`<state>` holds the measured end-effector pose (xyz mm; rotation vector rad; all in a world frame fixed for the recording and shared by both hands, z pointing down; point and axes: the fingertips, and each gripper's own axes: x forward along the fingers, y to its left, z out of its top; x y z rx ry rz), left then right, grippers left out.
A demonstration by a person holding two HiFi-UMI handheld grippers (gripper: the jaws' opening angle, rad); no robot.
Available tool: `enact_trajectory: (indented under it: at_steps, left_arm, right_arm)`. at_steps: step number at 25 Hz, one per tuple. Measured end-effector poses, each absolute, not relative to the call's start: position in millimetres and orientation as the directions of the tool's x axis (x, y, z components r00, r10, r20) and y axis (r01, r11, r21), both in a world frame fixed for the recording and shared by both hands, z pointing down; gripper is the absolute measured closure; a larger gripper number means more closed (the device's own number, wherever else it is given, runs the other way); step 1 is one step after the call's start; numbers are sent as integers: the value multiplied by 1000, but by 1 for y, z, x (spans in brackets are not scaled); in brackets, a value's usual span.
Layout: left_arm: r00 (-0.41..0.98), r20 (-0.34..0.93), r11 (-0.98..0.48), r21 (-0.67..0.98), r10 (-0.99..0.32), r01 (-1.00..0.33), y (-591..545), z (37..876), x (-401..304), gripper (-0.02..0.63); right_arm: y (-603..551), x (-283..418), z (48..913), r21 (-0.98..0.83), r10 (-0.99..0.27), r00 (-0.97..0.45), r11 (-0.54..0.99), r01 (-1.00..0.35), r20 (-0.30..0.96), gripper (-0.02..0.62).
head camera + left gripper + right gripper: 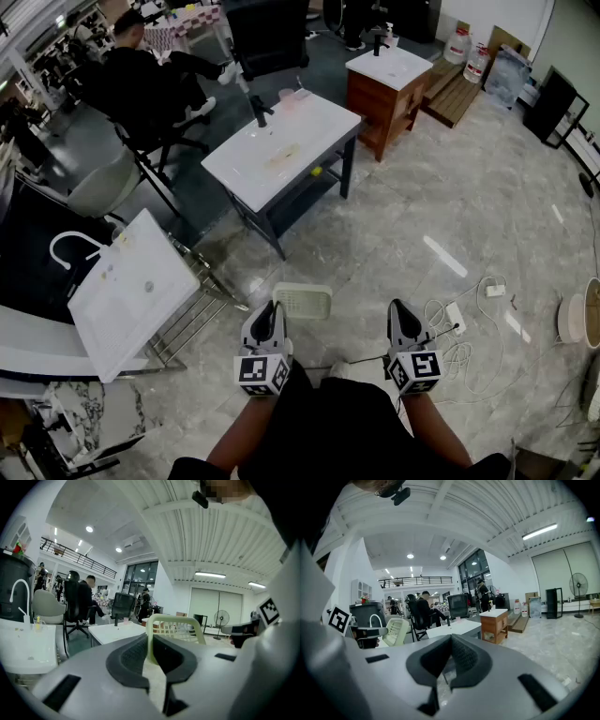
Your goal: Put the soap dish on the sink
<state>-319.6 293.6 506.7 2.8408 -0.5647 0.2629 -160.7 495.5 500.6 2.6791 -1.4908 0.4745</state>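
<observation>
The soap dish is a pale green slotted tray. My left gripper is shut on its near edge and holds it level above the floor. In the left gripper view the soap dish sticks out past the closed jaws of my left gripper. My right gripper is beside it at the right, shut with nothing in it. From the right gripper the soap dish shows at the left. The white sink with a black faucet stands ahead on a dark frame.
A second white sink on a wire rack stands at the left. A wooden cabinet with a basin is behind the first. A person on an office chair sits at the far left. Cables and a power strip lie on the floor at the right.
</observation>
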Motion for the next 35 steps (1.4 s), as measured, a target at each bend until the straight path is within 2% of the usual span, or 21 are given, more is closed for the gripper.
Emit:
enact_trajectory:
  at_steps: [11, 19, 24, 30, 35]
  left_arm:
    - [895, 182, -884, 167, -407, -436, 303, 497, -323, 566]
    - [868, 214, -861, 159, -448, -483, 290, 511, -322, 566]
    - [864, 218, -853, 172, -455, -493, 266, 518, -297, 566]
    - [882, 209, -863, 202, -423, -463, 233, 513, -247, 566]
    - [901, 176, -875, 224, -397, -429, 197, 510, -196, 566]
  right_arm:
    - [508, -170, 506, -183, -875, 421, -466, -866, 237, 597]
    - [499, -169, 521, -189, -894, 365, -418, -889, 260, 597]
    - [486, -146, 539, -230, -887, 355, -427, -875, 295, 597]
    - [469, -105, 536, -198, -862, 372, -454, -869, 344, 597]
    - [441, -65, 532, -201, -868, 379, -453, -868, 319, 597]
